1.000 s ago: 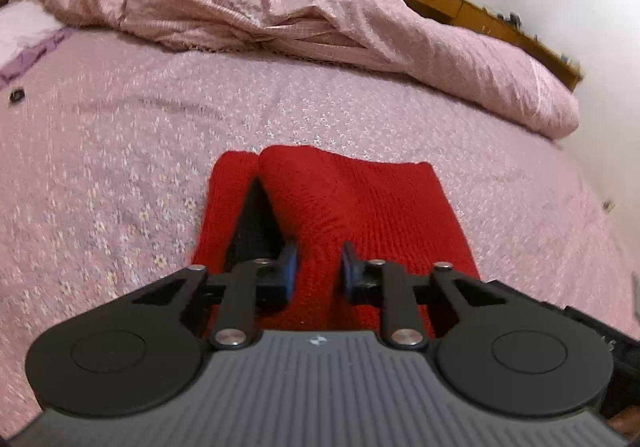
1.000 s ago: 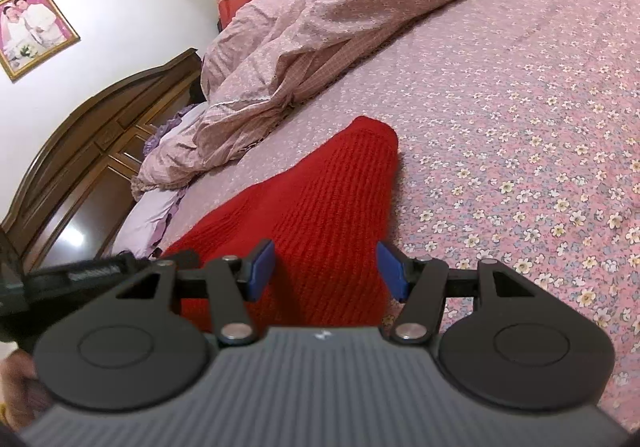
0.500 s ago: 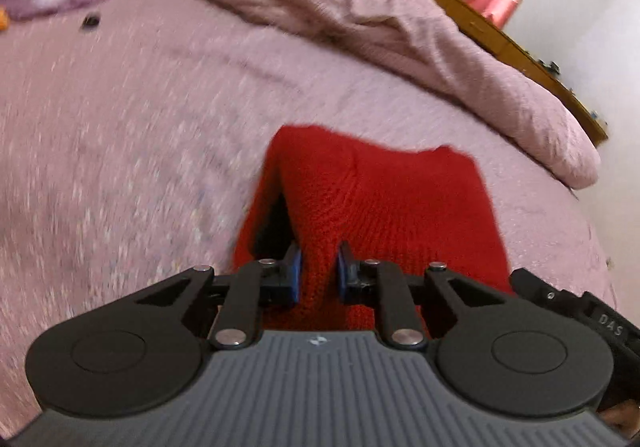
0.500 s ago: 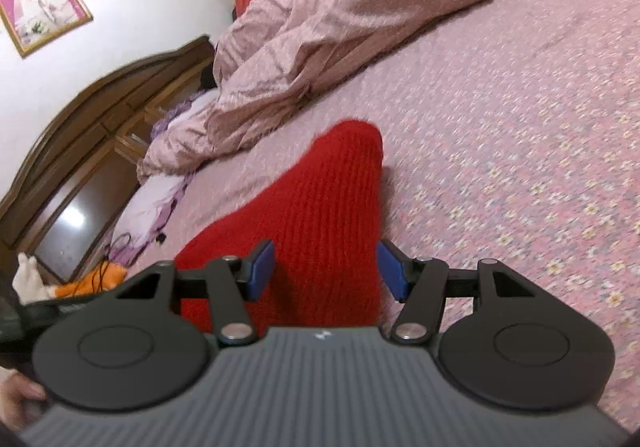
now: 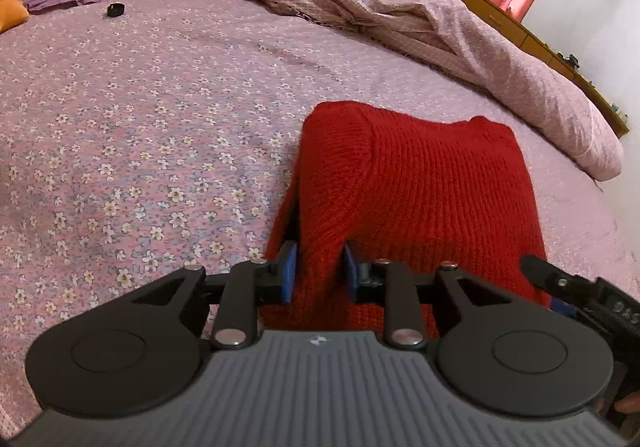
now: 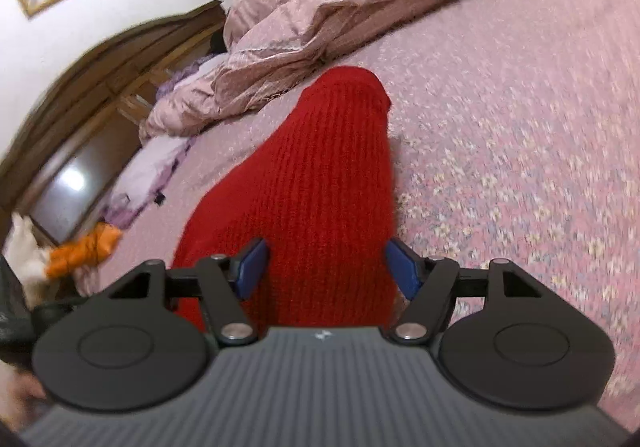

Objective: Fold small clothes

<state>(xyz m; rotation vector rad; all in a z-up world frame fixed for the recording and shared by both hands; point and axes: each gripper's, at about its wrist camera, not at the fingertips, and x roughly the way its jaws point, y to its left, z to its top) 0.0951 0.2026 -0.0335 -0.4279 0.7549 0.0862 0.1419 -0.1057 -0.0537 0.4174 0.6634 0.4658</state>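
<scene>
Knitwear: red knit garment (image 5: 420,183) lies partly folded on floral bedsheet (image 5: 140,127), near edge lifted. Left gripper (image 5: 318,271) pinched on raised fold of knit. Right gripper (image 6: 324,267) spread wide, straddling knit, not clamping. Likely soft, light, stretchy, floppy; grip thick doubled edge or corners, not single loose layer. Crumpled duvet (image 5: 400,7) far side, near garment's far end; small black object (image 5: 116,10) far left, well apart.

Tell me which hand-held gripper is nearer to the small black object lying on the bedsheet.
Left. The left hand-held gripper pinches the red knit garment, with the small black object far ahead-left. The right hand-held gripper sits further right; the object isn't identifiable in its view.
</scene>
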